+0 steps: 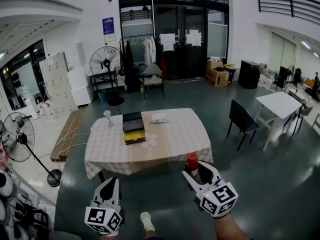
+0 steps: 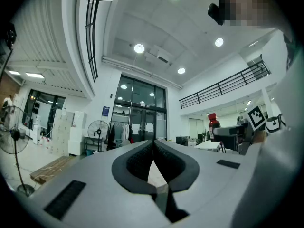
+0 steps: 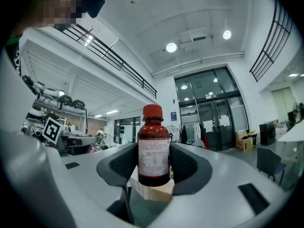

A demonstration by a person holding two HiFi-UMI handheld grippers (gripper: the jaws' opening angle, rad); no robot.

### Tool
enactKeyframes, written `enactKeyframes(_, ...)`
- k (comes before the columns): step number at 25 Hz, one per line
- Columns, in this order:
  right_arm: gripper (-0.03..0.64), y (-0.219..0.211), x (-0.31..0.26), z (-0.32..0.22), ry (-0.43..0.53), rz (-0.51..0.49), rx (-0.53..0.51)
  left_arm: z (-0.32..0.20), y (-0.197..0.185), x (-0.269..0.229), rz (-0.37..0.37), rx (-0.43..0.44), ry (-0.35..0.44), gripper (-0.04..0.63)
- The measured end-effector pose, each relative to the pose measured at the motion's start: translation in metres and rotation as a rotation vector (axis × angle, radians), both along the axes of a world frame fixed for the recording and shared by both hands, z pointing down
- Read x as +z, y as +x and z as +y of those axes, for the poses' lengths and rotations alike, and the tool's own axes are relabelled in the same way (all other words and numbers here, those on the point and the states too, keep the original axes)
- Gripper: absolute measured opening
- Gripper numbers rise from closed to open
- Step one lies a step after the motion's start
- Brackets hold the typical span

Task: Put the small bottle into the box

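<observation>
We have the small bottle (image 3: 153, 146) clamped in the right gripper (image 1: 196, 173). Its 2 pads press the labelled body from 9 and 3 o'clock, set wide enough to take the bottle's width. The bottle stands upright in the grip, with its long axis running 6 to 12 o'clock and its red cap on top, clear above the pads.

The left gripper (image 1: 111, 186) has its jaws pressed together with nothing between them.

In the head view the box (image 1: 133, 127) lies on the table (image 1: 165, 149), left of the table's middle. It is black with a yellow near edge and appears to lie open. It is well apart from both grippers, which hang short of the table's near edge. From the right gripper the box lies at about 11 o'clock, and from the left gripper at about 1 o'clock.

We judge that the coming move is a carry forward and to the left, over the near edge of the cloth, with the bottle kept upright. The bottle's base must then come down inside the box walls. A white packet (image 1: 159, 118) lies just beside the box at 3 o'clock, and our path should stay left of it.
</observation>
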State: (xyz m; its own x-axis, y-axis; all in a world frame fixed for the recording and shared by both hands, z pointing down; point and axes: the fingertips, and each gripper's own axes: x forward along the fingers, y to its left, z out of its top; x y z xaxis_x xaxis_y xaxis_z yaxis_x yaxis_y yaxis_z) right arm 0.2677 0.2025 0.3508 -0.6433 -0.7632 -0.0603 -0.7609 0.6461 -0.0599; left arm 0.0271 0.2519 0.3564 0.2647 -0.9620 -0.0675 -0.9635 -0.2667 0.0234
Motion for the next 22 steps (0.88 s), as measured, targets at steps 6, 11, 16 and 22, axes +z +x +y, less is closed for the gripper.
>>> enactKeyframes(6,0.218,0.006,-0.004,0.027,-0.013,-0.020,-0.001,0.030,0.015,-0.002,-0.009,0.001,-0.002,0.025)
enactKeyframes(11,0.218,0.003,0.002,0.033,-0.019,-0.013,-0.002,0.037,0.016,-0.002,-0.013,0.000,0.008,0.025)
enactKeyframes(16,0.219,0.000,0.005,0.034,-0.017,0.003,-0.008,0.037,0.015,0.000,-0.016,-0.012,0.015,0.025)
enactKeyframes(22,0.221,-0.009,0.003,0.037,-0.012,0.020,-0.027,0.039,0.010,-0.003,-0.003,-0.004,0.017,0.025)
